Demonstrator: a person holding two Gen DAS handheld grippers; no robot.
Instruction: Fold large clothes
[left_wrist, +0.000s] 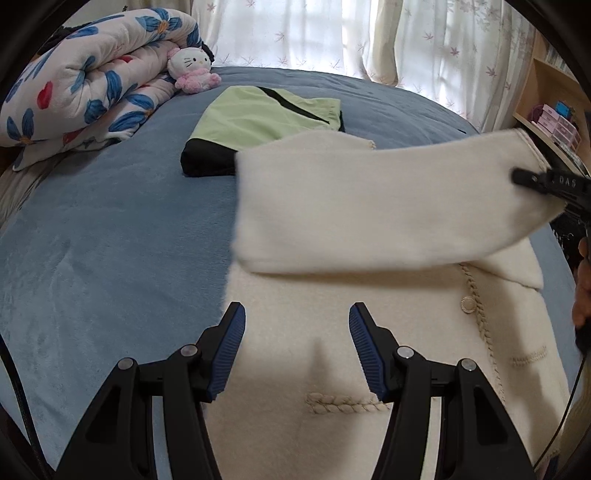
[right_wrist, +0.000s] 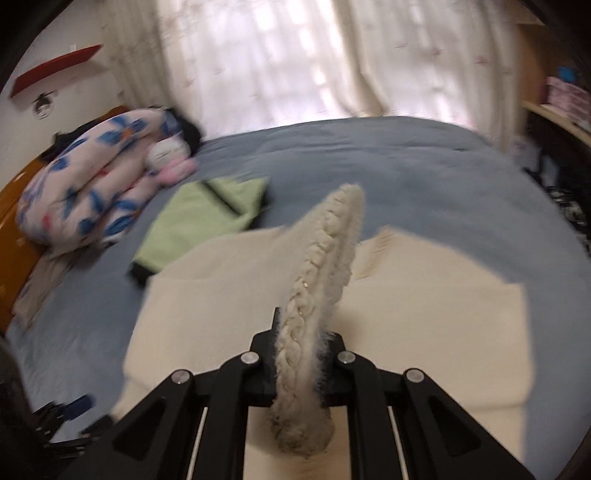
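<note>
Plush blue bed (left_wrist: 110, 229); right gripper (right_wrist: 299, 373) pinches fuzzy cream coat's (left_wrist: 295, 369) braided cuff (right_wrist: 325, 258).

My cream woolly coat (left_wrist: 332, 350) lies spread flat on the blue bed (left_wrist: 92, 240), near me, with braided trim and a round button down its front. Its sleeve (left_wrist: 369, 206) is lifted across the body, braided cuff (right_wrist: 314, 314) pinched upright in my right gripper (right_wrist: 300, 363).

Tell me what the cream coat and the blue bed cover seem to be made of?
The cream coat looks like thick brushed wool or a wool-like blend: matte, fuzzy nap, with braided yarn trim and a pale, possibly metal button. The blue bed cover looks like short-pile fleece or velvety plush, showing brush marks.
</note>
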